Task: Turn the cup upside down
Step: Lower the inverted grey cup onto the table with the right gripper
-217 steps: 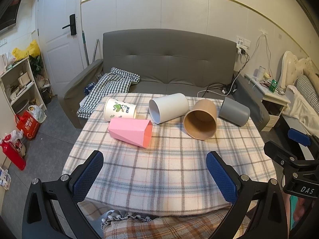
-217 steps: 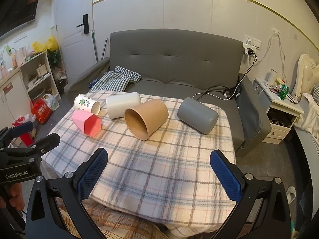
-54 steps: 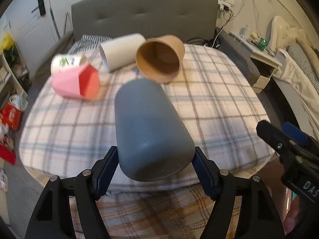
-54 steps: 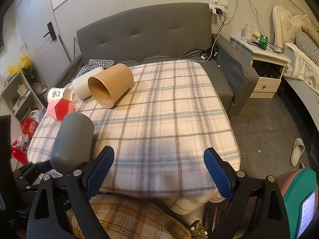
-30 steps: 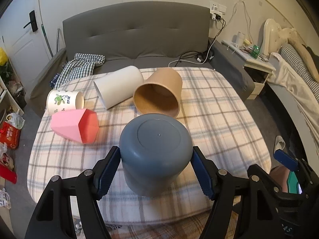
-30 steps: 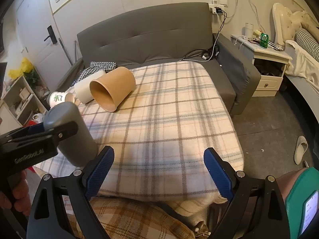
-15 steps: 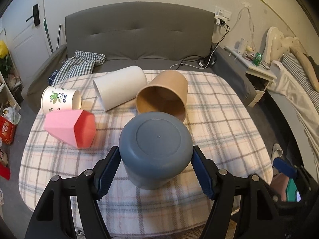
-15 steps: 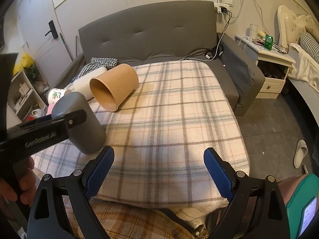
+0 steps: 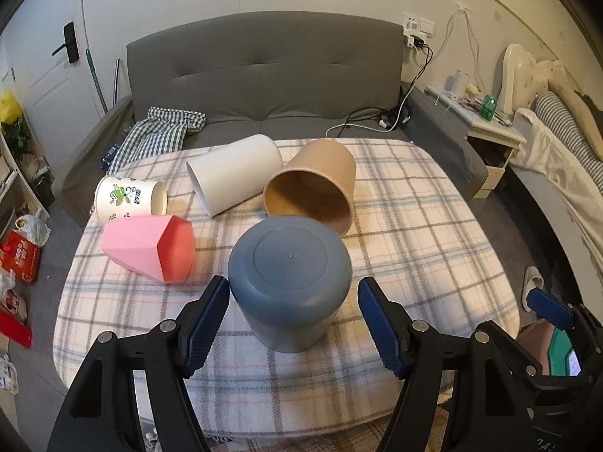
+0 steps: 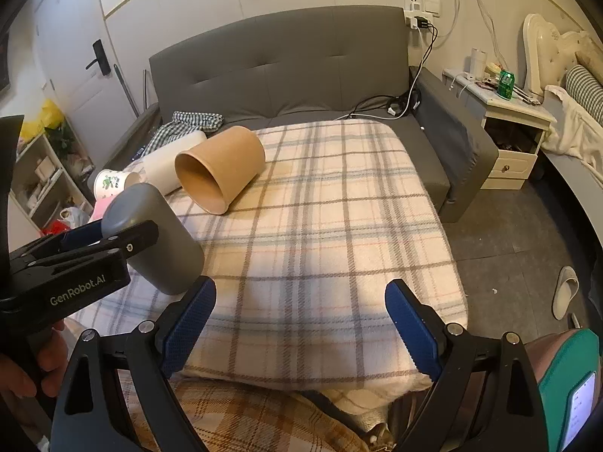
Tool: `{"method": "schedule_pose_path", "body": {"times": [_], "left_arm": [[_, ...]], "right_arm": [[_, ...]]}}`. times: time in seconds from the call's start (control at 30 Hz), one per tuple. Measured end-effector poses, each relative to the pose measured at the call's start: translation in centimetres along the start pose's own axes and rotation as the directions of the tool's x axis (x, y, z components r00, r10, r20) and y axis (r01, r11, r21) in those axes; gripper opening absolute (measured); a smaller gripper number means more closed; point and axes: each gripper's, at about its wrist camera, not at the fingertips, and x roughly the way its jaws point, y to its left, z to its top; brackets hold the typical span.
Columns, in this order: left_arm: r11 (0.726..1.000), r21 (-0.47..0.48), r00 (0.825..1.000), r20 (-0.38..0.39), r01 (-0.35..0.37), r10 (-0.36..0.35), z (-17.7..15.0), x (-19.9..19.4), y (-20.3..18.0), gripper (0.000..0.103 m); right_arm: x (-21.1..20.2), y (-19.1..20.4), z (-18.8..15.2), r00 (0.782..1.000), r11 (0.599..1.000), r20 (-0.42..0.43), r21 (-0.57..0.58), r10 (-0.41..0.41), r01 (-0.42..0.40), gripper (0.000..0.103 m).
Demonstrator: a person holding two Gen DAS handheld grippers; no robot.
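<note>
A brown paper cup (image 9: pixel 312 184) lies on its side on the plaid surface (image 9: pixel 433 248); just left of it lie a white cup (image 9: pixel 233 173), a printed cup (image 9: pixel 128 197) and a pink cup (image 9: pixel 149 246). Behind stands a grey sofa (image 9: pixel 264 75).

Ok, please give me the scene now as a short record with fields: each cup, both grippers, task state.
gray cup: upside down, base up, standing on the table
left gripper: open, fingers either side of the gray cup, a gap shows at one pad
right gripper: open, empty, above the table's near edge
brown cup: on its side, just behind the gray cup
white cup: on its side
printed cup: on its side
pink cup: on its side
task state: gray cup flipped; four cups not yet
</note>
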Motion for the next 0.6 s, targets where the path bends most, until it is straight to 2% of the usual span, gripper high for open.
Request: {"method": "schedule_pose_path", "body": {"times": [0.17,0.4,0.6], "left_arm": [[1.0,0.012,0.999,0.04,0.015,-0.016,0.7,-1.9,-0.4,0.074],[0.999,0.021,0.989,0.14,0.037,-0.039,1.6,-6.5,-0.6,0.074],[1.0,0.017,0.973,0.231,-0.003,-0.001,0.7,-11.2,0.4,0.075]], "right_arm": [[-1.6,0.4,0.3,1.0,1.0,0.03,-0.011,-0.003,0.003,0.092],[-5.2,1.5,0.8,0.994,0.999,0.105,-0.036,-0.008,0.012,0.092],[-8.5,3.1,0.9,0.985,0.997,0.17,-0.072,0.007,0.006,0.092]]}}
